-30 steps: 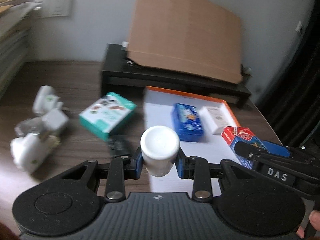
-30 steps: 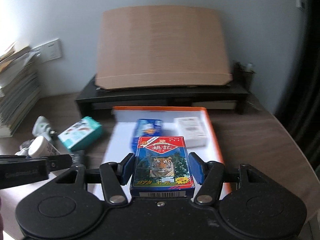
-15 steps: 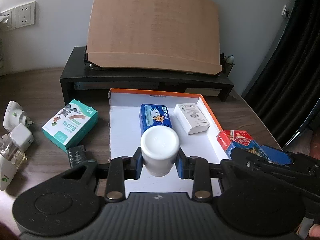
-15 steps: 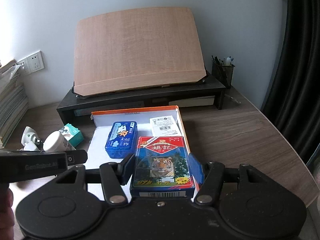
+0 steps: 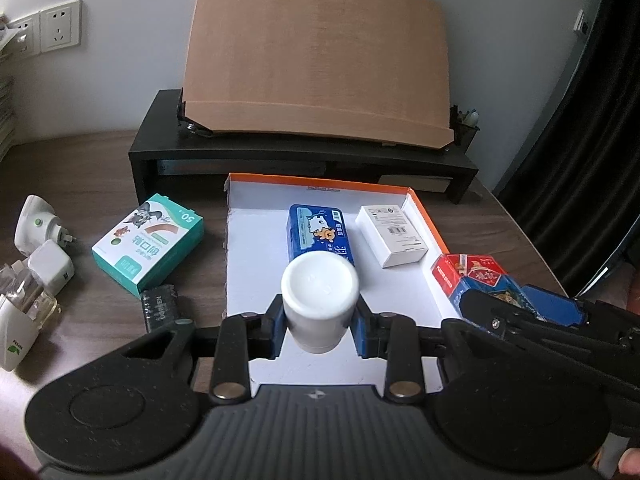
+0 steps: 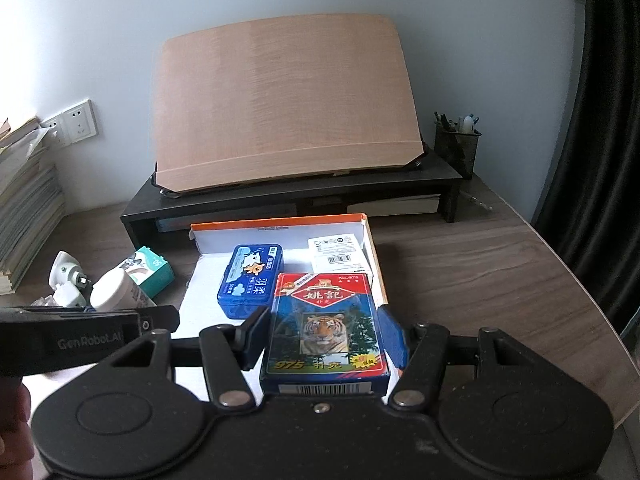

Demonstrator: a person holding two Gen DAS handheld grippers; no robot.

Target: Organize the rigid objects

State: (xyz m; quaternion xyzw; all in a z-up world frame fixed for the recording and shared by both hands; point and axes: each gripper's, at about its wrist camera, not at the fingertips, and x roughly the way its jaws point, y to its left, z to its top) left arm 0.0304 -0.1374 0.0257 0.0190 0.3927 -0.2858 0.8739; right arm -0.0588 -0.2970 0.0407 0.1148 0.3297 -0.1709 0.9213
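My left gripper (image 5: 319, 326) is shut on a white plastic jar (image 5: 319, 298), held upright over the near part of the orange-rimmed white tray (image 5: 260, 264). My right gripper (image 6: 324, 336) is shut on a card box with a tiger picture (image 6: 326, 330), at the tray's near right corner. Inside the tray (image 6: 208, 264) lie a blue tin (image 5: 319, 234) and a small white box (image 5: 394, 235). The right wrist view shows the same tin (image 6: 251, 280), the white box (image 6: 336, 256) and the jar (image 6: 116, 290) in the left gripper.
Left of the tray lie a teal box (image 5: 148, 242), a small black item (image 5: 160, 312) and several white plug-in devices (image 5: 40, 256). A black desk shelf (image 5: 304, 160) with a leaning wooden board (image 5: 316, 52) stands behind. A pen holder (image 6: 458, 144) sits at the right; the desk edge (image 6: 592, 280) curves nearby.
Both views swung right during the first half second, so the tray came to sit in front of both grippers. Since then nothing has moved. Both grips are unchanged.
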